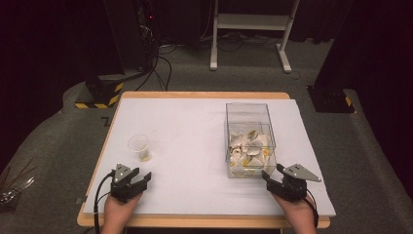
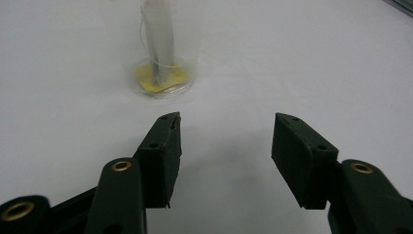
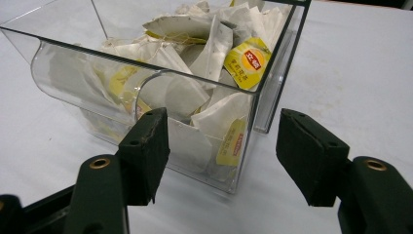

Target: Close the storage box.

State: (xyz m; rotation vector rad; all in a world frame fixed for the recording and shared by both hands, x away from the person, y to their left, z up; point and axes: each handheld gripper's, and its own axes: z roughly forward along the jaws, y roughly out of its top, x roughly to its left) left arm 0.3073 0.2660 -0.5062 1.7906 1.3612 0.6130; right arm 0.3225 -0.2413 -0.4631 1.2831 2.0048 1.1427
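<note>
Seen from above, the right gripper (image 1: pixel 278 177) sits at the lower right of the frame with its jaws apart and nothing between them, its tips just short of the near corner of a clear plastic box (image 1: pixel 269 146). In the right gripper view the two black pads (image 3: pixel 150 146) stand wide on either side of that corner, and the box is heaped with tea bags (image 3: pixel 214 53), white paper pouches with yellow tags. The left gripper (image 1: pixel 139 178) rests at the lower left of the high view, jaws likewise apart and empty, aimed toward a small clear cup (image 1: pixel 139 147) just beyond it. In the left gripper view the cup (image 2: pixel 163 73) stands in the upper left of the frame with one tea bag (image 2: pixel 158 34) upright inside, its yellow tag at the bottom. The risks look like this: the box wall is low in front but rigid, so a jaw coming in level could shove the whole box across the white table (image 1: pixel 185 126) rather than reach over it. The bags lie tangled, strings crossing, so a pinch may lift several at once or snag a tag only. The light cup could tip if the left jaws nudge it.
</note>
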